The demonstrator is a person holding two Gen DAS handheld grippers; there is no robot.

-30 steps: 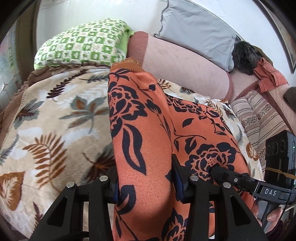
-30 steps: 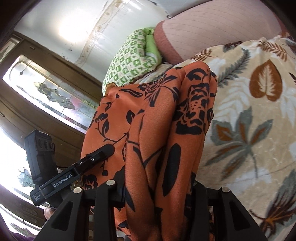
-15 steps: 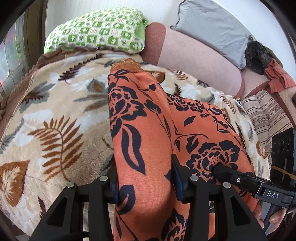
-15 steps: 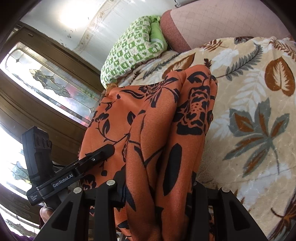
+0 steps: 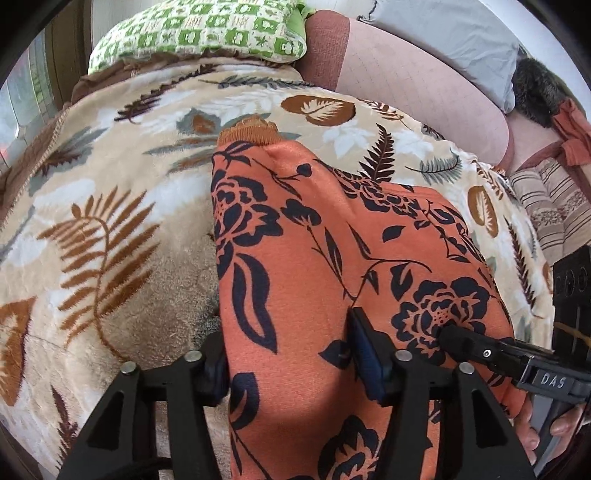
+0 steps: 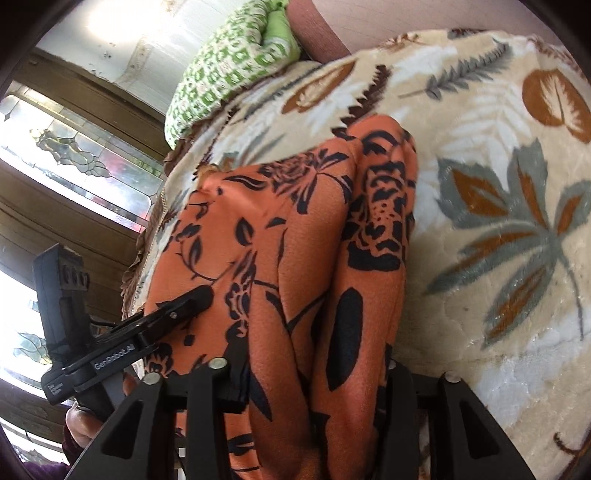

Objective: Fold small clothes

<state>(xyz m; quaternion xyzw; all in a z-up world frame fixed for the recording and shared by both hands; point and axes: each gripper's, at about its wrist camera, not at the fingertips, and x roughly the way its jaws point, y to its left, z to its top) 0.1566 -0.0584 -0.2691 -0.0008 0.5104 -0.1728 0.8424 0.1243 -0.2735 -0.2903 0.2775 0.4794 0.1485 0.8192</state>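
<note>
Two handheld grippers clamp one orange garment printed with black flowers, held over a bed. From the left wrist camera, the left gripper has its two black fingers pressed against a thick fold of the cloth, one on each side, with a blue pad showing on the right-hand finger. The right gripper enters that view from the lower right, its tip on the same cloth just beside the left one; a label on it reads "DAS". From the right wrist camera, the right gripper likewise pinches bunched folds of the garment between its two fingers, while the left gripper reaches in from the left.

The garment's far end, with one ribbed orange cuff, lies on one beige blanket patterned with brown and grey leaves. Beyond the blanket sit one green-and-white checked pillow, one pink bolster and one grey pillow. One stained-glass window in a dark wooden frame appears at the left of the right wrist view.
</note>
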